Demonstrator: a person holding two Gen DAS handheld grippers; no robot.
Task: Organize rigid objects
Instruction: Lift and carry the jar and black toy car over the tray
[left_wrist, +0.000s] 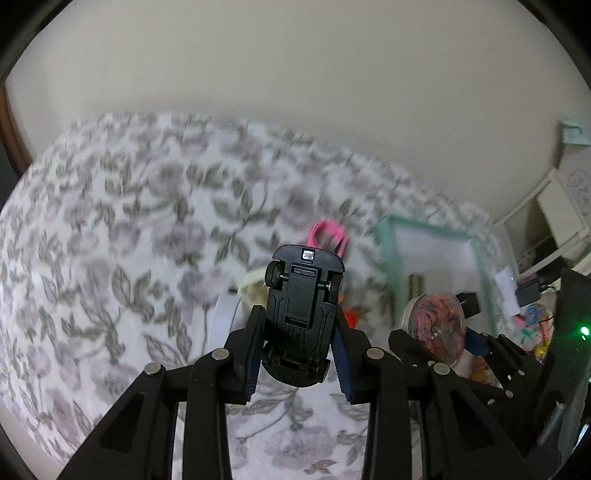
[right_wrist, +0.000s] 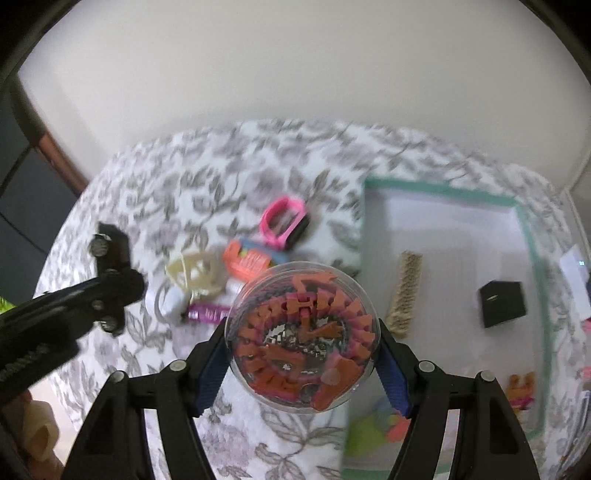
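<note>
The left claw (left_wrist: 297, 326) is pinching a black plastic toy car (left_wrist: 301, 314) by its flanks, its moulded underside, metal axle and small rubbery wheels turned toward the camera, nose pointing away, lifted clear above the floral tablecloth (left_wrist: 110, 240). The right claw (right_wrist: 301, 341) is clamped on a round clear plastic tub (right_wrist: 302, 334), its blue ribbed pads pressed against the curved wall on both sides; inside it sit orange and pink foam-looking letter shapes packed in a ring.

The cloth covers a round surface, white with grey leaf and blossom print. Beyond the tub lies a cluster of small things: a pink plastic loop-shaped piece (right_wrist: 282, 221) with a dark end, an orange packet (right_wrist: 248, 261), a cream-coloured ribbed thing (right_wrist: 195, 275) too blurred to name, and a purple tube (right_wrist: 207, 313). To the right is a shallow white tray with a mint-green rim (right_wrist: 528, 236); in it rest a bristly straw-coloured brush (right_wrist: 404, 295) and a matte black box (right_wrist: 502, 302), well apart from each other. Soft lime and orange pieces (right_wrist: 384, 424) lie at its near end, out of focus.
</note>
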